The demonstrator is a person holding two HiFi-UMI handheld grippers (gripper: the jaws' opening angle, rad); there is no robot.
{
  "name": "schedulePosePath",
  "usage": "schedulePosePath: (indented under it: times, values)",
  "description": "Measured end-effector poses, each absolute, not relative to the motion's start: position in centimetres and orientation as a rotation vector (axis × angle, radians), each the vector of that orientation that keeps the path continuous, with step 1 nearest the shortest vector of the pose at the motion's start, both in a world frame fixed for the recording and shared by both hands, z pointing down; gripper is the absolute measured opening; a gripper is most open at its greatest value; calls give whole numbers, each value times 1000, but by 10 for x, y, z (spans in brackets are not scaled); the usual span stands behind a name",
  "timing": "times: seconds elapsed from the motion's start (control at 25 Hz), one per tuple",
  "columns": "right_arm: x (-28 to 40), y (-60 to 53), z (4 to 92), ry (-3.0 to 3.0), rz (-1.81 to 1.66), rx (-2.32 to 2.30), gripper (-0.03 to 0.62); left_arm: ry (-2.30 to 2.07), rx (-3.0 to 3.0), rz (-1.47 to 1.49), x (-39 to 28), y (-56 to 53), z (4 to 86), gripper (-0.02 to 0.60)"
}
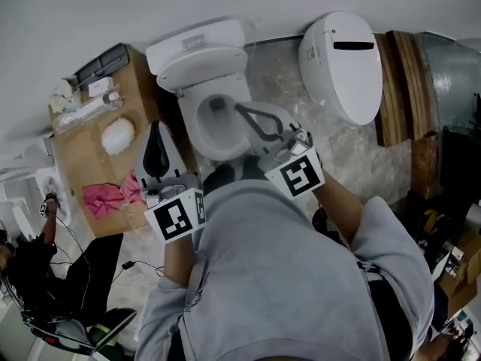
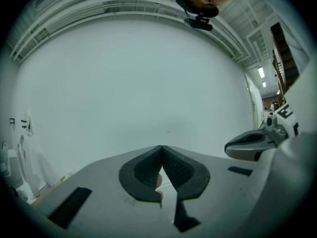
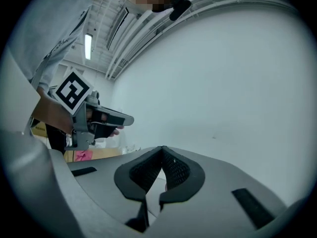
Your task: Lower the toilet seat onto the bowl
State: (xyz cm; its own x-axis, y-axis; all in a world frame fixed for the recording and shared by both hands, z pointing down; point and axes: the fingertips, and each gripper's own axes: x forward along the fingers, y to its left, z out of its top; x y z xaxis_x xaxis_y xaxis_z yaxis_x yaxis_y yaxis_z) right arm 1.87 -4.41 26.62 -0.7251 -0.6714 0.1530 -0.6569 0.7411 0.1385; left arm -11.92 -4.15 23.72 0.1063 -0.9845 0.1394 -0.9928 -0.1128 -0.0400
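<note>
We look along the left gripper [image 2: 161,148]; its two jaws meet at the tips, and the dark ribbed pads [image 2: 145,170] hold nothing between them; a small pinkish patch shows through the slit below the tips, and we cannot tell what it is. Behind them a plain pale wall [image 2: 133,88] fills most of the view; ribbed ceiling beams [image 2: 99,4] curve above it. On the right we see the right gripper [image 2: 237,145], its grey jaw pointing left, with its marker cube [image 2: 286,114] above; a ceiling lamp [image 2: 261,72] glows beyond. White ceramic shapes [image 2: 22,157] stand along the wall's foot at far left.
</note>
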Motion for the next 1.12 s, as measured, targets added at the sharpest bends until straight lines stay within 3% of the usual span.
schedulePosePath:
  times: [1.12]
  values:
    - [64, -47, 198, -2789, -11, 1488, 0, -2141, 2337, 95, -131, -16, 186, 0]
